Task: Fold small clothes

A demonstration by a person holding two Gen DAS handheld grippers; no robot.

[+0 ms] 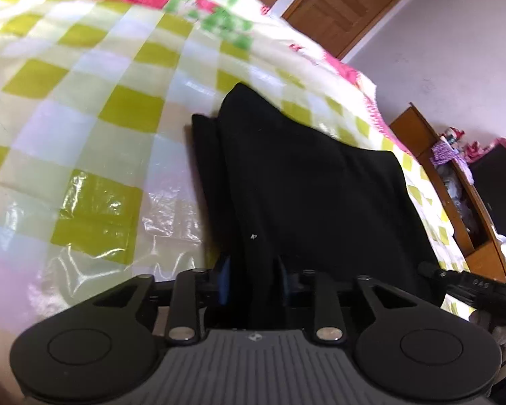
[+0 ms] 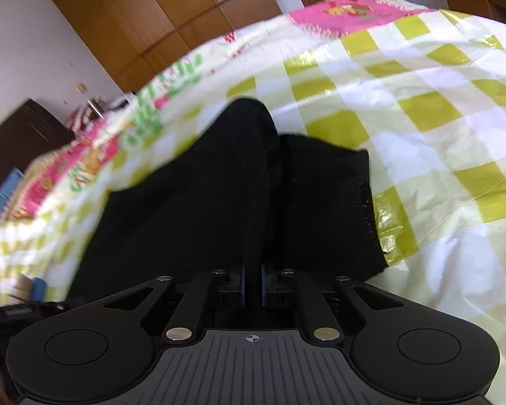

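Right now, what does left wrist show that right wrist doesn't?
Left wrist only: the wooden shelf of clutter past the bed's edge, and the right tongs entering at the right.

Right wrist only: a wooden wardrobe and a dark cabinet.

Both: the black garment pinched in each view's own tongs, over the green-checked bedspread.

Bright daylight, glare on glossy checked cover (image 1: 94,209), motion blur, strong fisheye edge warping
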